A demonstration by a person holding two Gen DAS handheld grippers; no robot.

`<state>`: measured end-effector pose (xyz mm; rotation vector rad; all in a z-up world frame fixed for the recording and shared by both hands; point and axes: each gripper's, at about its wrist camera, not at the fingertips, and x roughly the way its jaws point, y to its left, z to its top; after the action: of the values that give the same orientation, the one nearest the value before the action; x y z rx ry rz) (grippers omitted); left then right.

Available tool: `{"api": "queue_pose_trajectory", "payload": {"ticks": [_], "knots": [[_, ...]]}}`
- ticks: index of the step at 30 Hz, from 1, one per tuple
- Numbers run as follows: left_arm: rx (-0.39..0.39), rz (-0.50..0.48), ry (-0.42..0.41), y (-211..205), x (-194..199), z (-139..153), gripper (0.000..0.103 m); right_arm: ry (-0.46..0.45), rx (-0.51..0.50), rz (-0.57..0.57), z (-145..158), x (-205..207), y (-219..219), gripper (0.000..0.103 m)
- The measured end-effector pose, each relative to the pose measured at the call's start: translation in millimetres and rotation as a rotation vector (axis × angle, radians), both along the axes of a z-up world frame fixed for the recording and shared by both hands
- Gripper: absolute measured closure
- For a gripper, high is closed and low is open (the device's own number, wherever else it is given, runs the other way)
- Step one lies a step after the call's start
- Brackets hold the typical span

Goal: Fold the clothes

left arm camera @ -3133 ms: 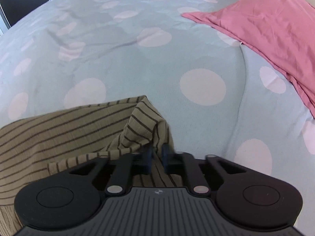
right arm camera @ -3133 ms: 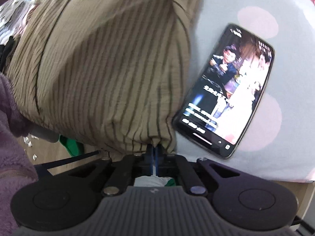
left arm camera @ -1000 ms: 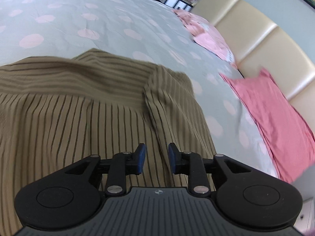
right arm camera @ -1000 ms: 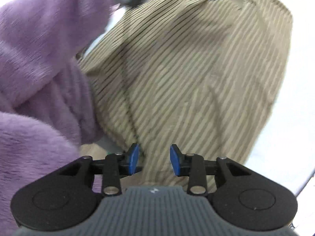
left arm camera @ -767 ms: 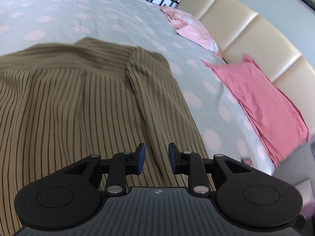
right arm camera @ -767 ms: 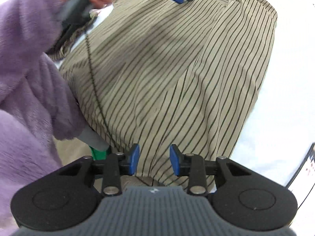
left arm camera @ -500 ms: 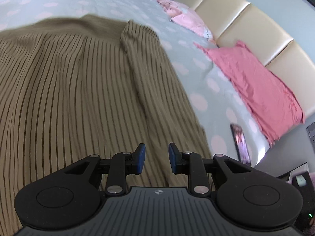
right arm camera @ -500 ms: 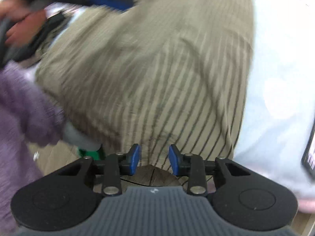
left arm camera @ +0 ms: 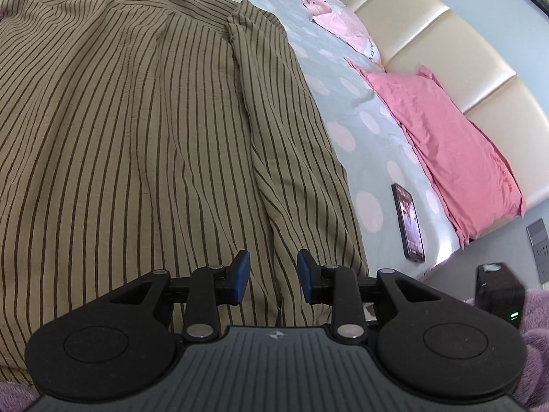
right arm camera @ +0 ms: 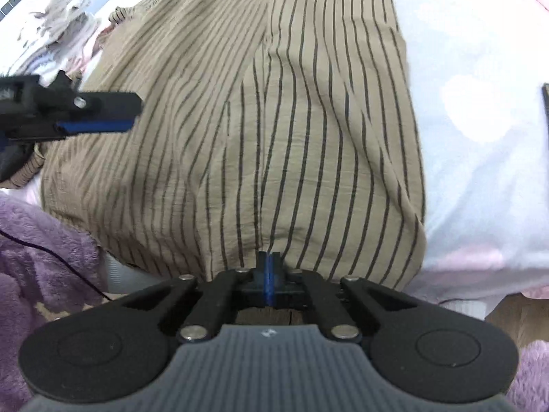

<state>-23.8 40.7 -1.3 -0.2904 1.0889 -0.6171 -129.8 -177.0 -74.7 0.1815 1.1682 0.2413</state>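
Observation:
A tan shirt with dark stripes (left arm camera: 137,137) lies spread over the polka-dot bed, its lower edge hanging off the near side (right arm camera: 274,120). My left gripper (left arm camera: 272,274) hovers over the shirt near a lengthwise fold; its jaws are opening, with fabric below them but nothing pinched. My right gripper (right arm camera: 269,261) sits at the shirt's hem with its blue pads pressed together on the hem's edge. One of the left gripper's fingers (right arm camera: 103,103) shows at the left of the right wrist view, above the shirt.
A phone (left arm camera: 410,223) lies on the grey spotted sheet (left arm camera: 343,103) to the shirt's right, near the bed edge. A pink pillow (left arm camera: 446,137) and cream headboard (left arm camera: 429,34) lie beyond. Purple fleece sleeve (right arm camera: 41,240), a clothes pile (right arm camera: 58,34) and wooden floor (right arm camera: 507,309) border the bed.
The left gripper slid across the shirt toward the bed's edge, bringing the phone into view. The right gripper sank to the hem and its jaws went from apart to shut.

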Motion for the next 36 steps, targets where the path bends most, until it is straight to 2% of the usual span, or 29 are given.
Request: {"api": "queue_pose_trajectory", "payload": {"ticks": [3, 5, 7, 10, 12, 13, 15, 16, 17, 18, 23, 24, 25, 26, 28, 32, 36], "knots": [[0.018, -0.014, 0.005, -2.4, -2.8, -1.5, 0.076, -0.038, 0.028, 0.056, 14.3, -11.2, 8.9, 0.103], [0.023, -0.027, 0.013, -3.7, -5.0, -3.4, 0.076, -0.062, 0.057, 0.135, 18.3, -17.8, 22.9, 0.103], [0.031, -0.043, 0.021, -6.1, -8.3, -5.3, 0.076, -0.068, 0.047, 0.191, 17.8, -22.7, 36.5, 0.103], [0.047, -0.061, 0.034, -10.2, -14.7, -10.2, 0.066, -0.051, 0.073, 0.243, 13.1, -24.8, 46.2, 0.103], [0.067, -0.077, 0.042, -13.8, -20.1, -14.4, 0.063, -0.057, 0.042, 0.23, 12.4, -22.9, 44.8, 0.103], [0.079, -0.086, 0.041, -16.2, -23.0, -15.8, 0.063, -0.061, 0.025, 0.221, 12.1, -21.9, 43.8, 0.098], [0.107, -0.104, 0.028, -21.9, -28.9, -17.1, 0.063, -0.072, -0.008, 0.167, 11.8, -19.1, 35.9, 0.095], [0.113, -0.103, 0.024, -23.2, -30.7, -17.9, 0.063, -0.074, -0.015, 0.14, 9.9, -18.5, 32.0, 0.079], [0.118, -0.094, 0.025, -23.5, -31.5, -18.9, 0.064, -0.074, -0.021, 0.114, 7.9, -17.9, 28.1, 0.07], [0.123, -0.082, 0.028, -23.5, -31.9, -20.1, 0.064, -0.075, -0.018, 0.093, 5.1, -16.4, 25.3, 0.066], [0.138, -0.068, 0.036, -24.1, -28.5, -24.1, 0.064, -0.045, -0.003, 0.068, -13.7, -2.0, 28.8, 0.07], [0.14, -0.068, 0.038, -24.3, -27.9, -24.9, 0.064, -0.038, -0.023, 0.07, -17.5, 0.6, 28.2, 0.076], [0.142, -0.068, 0.04, -24.3, -27.5, -25.8, 0.064, -0.03, -0.043, 0.073, -21.2, 3.0, 27.2, 0.088], [0.144, -0.067, 0.042, -24.0, -27.4, -26.8, 0.064, -0.02, -0.047, 0.066, -24.4, 5.4, 26.7, 0.095], [0.147, -0.063, 0.047, -22.9, -27.5, -28.3, 0.064, -0.007, -0.023, 0.049, -25.5, 7.6, 22.4, 0.101], [0.123, -0.072, 0.059, -21.1, -28.6, -27.4, 0.064, -0.013, 0.002, 0.043, -10.6, -0.9, 16.2, 0.102], [0.056, -0.099, 0.079, -23.5, -31.1, -25.1, 0.064, -0.086, -0.073, 0.093, 8.9, -15.3, 25.5, 0.101]]}}
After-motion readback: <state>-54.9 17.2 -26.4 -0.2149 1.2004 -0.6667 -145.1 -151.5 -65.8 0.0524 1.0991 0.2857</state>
